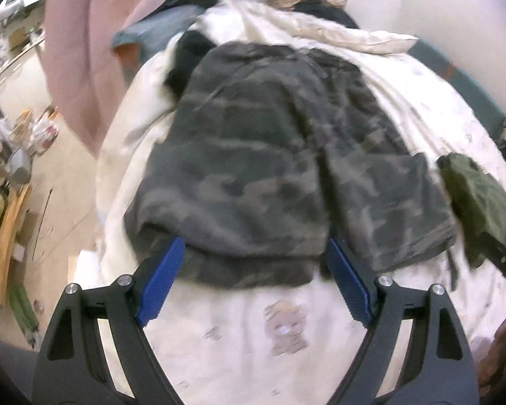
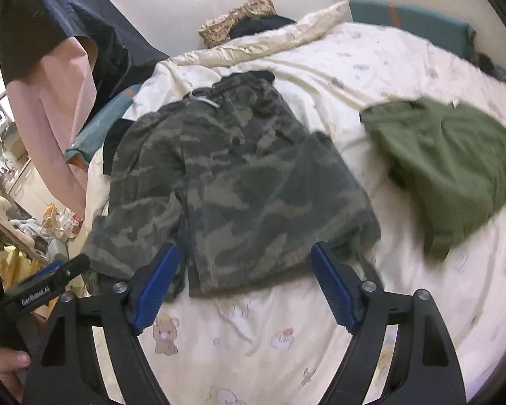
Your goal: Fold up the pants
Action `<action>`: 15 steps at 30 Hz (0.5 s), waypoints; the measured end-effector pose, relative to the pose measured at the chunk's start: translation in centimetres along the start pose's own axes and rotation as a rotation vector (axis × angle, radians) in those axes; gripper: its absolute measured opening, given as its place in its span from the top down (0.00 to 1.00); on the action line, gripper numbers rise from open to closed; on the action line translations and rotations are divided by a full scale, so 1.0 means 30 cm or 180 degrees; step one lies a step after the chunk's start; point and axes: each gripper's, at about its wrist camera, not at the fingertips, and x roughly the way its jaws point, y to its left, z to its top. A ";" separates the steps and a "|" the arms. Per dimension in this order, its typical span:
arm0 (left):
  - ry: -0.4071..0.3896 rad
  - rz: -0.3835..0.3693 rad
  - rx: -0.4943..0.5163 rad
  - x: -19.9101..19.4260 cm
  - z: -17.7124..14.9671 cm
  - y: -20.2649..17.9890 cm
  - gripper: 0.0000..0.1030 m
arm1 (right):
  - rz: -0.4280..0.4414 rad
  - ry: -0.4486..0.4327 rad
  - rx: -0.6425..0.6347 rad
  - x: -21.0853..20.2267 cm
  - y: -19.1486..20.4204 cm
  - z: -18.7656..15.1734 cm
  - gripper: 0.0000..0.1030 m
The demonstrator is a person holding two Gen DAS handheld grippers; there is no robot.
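Observation:
The camouflage pants (image 1: 253,155) lie folded on a cream bed sheet (image 1: 253,337), waistband at the far end. In the right wrist view the pants (image 2: 232,182) show a white drawstring at the waistband. My left gripper (image 1: 255,241) is open over the near hem, blue pads wide apart, gripping nothing. My right gripper (image 2: 244,245) is open too, above the near edge of the pants, and no cloth is pinched between its pads. The left gripper (image 2: 50,280) also appears at the lower left of the right wrist view, held by a hand (image 2: 10,361).
A green garment (image 2: 455,155) lies on the sheet to the right of the pants. A crumpled cream quilt (image 2: 253,47) and a patterned pillow (image 2: 239,17) sit at the head of the bed. Pink cloth (image 1: 81,50) hangs at the left, above a cluttered floor.

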 end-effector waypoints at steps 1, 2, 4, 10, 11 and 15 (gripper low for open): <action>0.0029 0.0010 -0.0055 0.011 -0.023 0.023 0.19 | 0.0009 0.0036 0.0057 0.013 -0.007 -0.020 0.20; 0.0071 0.0017 -0.0106 0.024 -0.046 0.044 0.19 | 0.0037 0.0059 0.0082 0.024 -0.013 -0.033 0.20; 0.0205 0.0068 -0.0239 0.057 -0.083 0.083 0.19 | 0.0082 0.0069 0.0134 0.042 -0.028 -0.063 0.20; 0.0404 -0.0151 -0.0837 0.110 -0.182 0.152 0.19 | 0.0298 0.0164 0.0448 0.075 -0.060 -0.126 0.20; 0.0391 -0.0089 -0.0871 0.114 -0.199 0.161 0.19 | 0.0281 0.0217 0.0455 0.089 -0.060 -0.135 0.20; 0.0589 -0.0213 -0.1327 0.185 -0.259 0.223 0.19 | 0.0452 0.0461 0.0624 0.143 -0.073 -0.165 0.20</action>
